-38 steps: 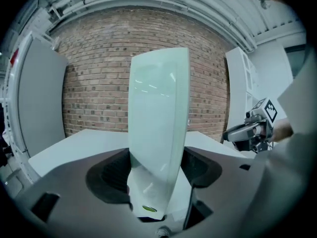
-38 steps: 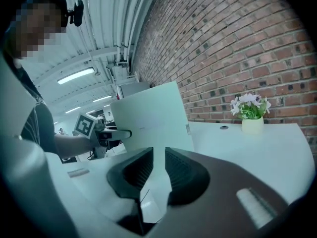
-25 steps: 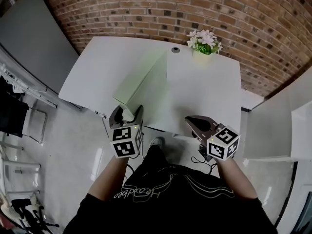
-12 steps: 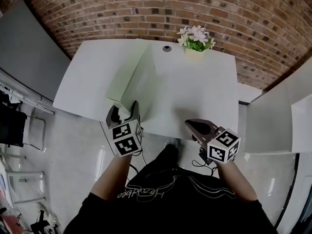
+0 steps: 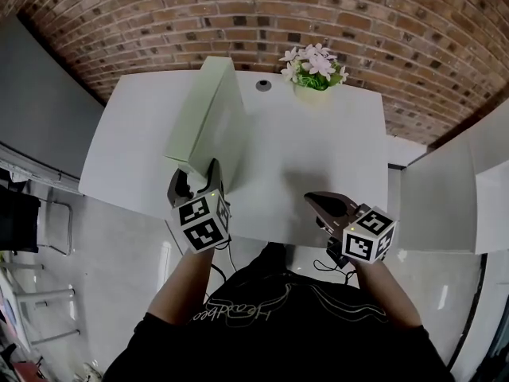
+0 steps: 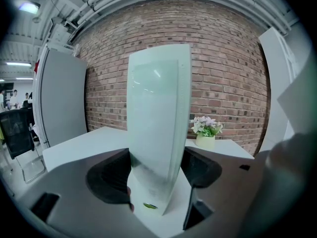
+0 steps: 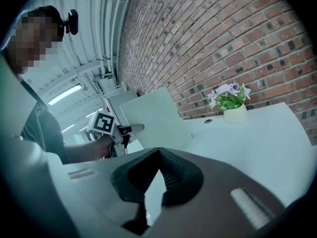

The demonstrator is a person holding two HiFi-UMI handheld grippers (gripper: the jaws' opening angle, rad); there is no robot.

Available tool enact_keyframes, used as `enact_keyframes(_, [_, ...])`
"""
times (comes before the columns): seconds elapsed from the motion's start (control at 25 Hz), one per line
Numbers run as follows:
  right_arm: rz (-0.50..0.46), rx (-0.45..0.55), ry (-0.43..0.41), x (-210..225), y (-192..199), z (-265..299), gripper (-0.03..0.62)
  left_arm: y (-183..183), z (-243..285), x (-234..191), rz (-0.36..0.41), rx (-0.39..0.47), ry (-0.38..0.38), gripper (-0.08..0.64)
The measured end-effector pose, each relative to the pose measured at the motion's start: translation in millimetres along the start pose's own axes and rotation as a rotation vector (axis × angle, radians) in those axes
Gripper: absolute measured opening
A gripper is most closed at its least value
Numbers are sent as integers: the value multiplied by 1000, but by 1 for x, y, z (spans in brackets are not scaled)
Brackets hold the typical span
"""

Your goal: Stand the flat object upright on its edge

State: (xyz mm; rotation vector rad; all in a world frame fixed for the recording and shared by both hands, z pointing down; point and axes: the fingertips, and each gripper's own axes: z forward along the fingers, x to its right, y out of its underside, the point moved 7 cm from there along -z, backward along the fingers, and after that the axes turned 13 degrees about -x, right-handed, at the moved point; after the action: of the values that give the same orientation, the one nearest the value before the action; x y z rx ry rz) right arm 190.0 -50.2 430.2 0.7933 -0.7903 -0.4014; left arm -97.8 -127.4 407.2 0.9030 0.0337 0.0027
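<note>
Only 1 container here: a small pale pot (image 5: 308, 92) at the far edge of the white table (image 5: 334, 161), holding pink-white flowers (image 5: 315, 60) with green leaves. It stands upright, near the brick wall (image 5: 382, 30).

The flat pale green box (image 5: 205, 114) is on the table's left half, up on its long narrow edge, about vertical. Broad faces look left and right, thin face on top. Long axis runs away from me toward the wall, angled a bit right. Far end is near the pot but apart from it. I can't tell if the bottom edge rests fully on the table.

My left gripper (image 5: 197, 183) is clamped across the box's thickness at its near end, 1 pad on each broad face; the left gripper view shows the box (image 6: 156, 123) rising tall between the jaws.

My right gripper (image 5: 316, 202) is clenched with nothing in it, over the table's front edge, well right of the box.
</note>
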Motion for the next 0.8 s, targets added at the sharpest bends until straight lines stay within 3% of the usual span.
enact_keyframes(0.8, [73,-9,46,66,-40,26,6,-67,87,17,-1,10,-15,316])
